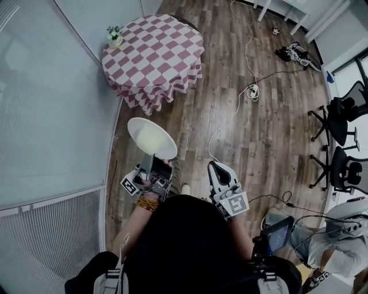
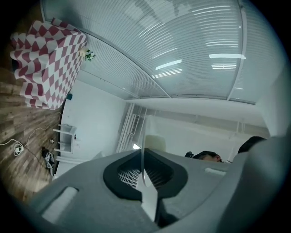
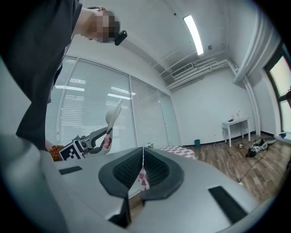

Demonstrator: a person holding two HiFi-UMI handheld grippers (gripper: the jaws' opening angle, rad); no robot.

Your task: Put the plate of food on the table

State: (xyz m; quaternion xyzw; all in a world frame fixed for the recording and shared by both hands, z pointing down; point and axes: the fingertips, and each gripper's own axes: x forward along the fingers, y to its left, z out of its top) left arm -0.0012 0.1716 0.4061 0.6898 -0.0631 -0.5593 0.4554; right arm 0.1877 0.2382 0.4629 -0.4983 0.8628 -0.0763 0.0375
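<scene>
Two hand-held grippers here, one per hand. The left hand-held gripper has its jaws pinched down on the near rim of the single white plate. In the left gripper view the plate is edge-on, a thin line running straight up out of the closed pads. It sits out in front of the person, tilted, up in the air over the wood floor. There's a pale yellowish patch in the middle of it, and I honestly can't tell what that is.

The right hand-held gripper has nothing in it. Its own view shows the two jaws pressed together, with only a sliver of checkered cloth showing behind them.

There's one round counter with a red-and-white checkered cloth, further ahead and well apart from the plate. One small flower pot stands near its far left edge, and that's the only thing I count on it.

The rest:
- two black office chairs along the right side, one behind the other
- one white power strip on the floor with cables snaking off it
- one white table at the top edge
- one other person sitting at the lower right, just beside a small screen
</scene>
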